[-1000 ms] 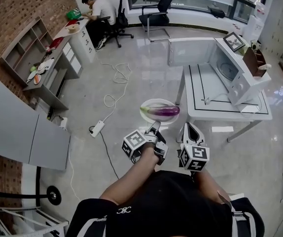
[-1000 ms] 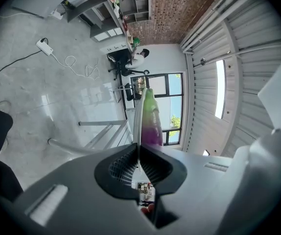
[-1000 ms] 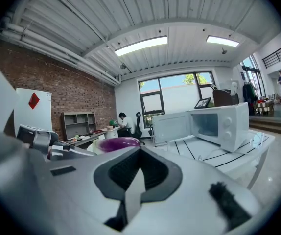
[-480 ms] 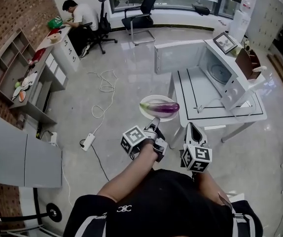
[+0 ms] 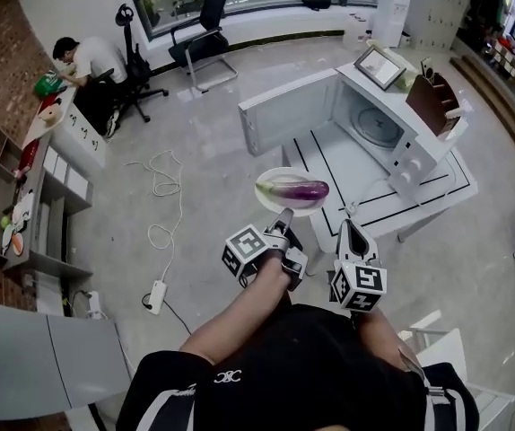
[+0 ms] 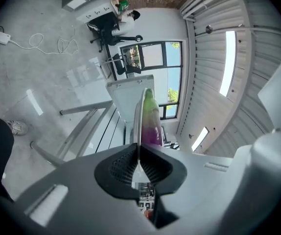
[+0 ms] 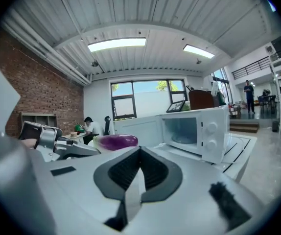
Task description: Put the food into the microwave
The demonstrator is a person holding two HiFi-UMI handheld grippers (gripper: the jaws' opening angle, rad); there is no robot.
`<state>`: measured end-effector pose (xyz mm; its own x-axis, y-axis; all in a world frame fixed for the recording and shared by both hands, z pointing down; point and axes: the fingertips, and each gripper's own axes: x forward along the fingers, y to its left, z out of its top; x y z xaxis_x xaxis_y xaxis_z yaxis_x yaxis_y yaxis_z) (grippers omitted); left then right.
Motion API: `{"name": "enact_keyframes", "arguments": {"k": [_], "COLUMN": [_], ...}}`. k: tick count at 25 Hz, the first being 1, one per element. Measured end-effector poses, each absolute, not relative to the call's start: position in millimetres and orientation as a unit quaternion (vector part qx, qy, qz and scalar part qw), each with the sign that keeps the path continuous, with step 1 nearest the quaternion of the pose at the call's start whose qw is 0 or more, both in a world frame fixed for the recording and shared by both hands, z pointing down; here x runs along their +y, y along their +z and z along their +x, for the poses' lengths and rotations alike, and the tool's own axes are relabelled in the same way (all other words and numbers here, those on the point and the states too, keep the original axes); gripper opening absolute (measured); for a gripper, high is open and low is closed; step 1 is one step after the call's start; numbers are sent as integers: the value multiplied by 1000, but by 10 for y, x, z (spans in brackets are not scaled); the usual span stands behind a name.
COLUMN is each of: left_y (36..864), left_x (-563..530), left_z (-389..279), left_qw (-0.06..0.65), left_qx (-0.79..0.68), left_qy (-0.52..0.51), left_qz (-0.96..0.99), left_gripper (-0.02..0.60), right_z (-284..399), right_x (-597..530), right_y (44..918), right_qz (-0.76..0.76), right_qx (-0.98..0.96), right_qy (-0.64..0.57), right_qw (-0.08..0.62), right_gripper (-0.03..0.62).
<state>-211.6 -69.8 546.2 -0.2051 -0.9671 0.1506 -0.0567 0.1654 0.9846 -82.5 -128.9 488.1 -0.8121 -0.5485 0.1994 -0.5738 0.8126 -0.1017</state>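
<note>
A white plate (image 5: 282, 203) carries a purple eggplant (image 5: 295, 189) with a green end. My left gripper (image 5: 282, 220) is shut on the plate's near rim and holds it level in the air, just short of the white table (image 5: 446, 187). In the left gripper view the plate (image 6: 137, 115) is edge-on between the pads, with the eggplant (image 6: 152, 119) on it. The white microwave (image 5: 399, 126) stands on the table with its door (image 5: 286, 112) swung open to the left. My right gripper (image 5: 347, 230) is shut and empty, to the right of the plate.
A picture frame (image 5: 379, 65) and a brown holder (image 5: 433, 103) sit on top of the microwave. A power strip (image 5: 156, 296) and cable (image 5: 161, 196) lie on the floor to the left. A person (image 5: 85, 61) sits at a desk at the far left, near an office chair (image 5: 202, 27).
Both grippers and the plate with the eggplant have come nearer to the table and the open microwave. The room has swung left in the head view. The left grip on the plate is unchanged.
</note>
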Motion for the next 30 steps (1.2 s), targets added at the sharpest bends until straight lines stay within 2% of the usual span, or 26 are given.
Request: {"name": "enact_keyframes", "arguments": {"k": [16, 30], "left_y": [5634, 5805], "left_x": [-2506, -3807], "left_z": [-2243, -2358], "left_qw": [578, 618], "left_qx": [-510, -464], "left_qy": [-389, -321], "left_qz": [504, 548], "left_gripper": [21, 21], "right_z": [-597, -268], "right_x": [-2400, -2788], "right_y": [4978, 4975], "right_qz": [490, 619], "right_qx": [-858, -768], "right_qy": [113, 131], "right_qw": [101, 96], "right_gripper": [0, 0]}}
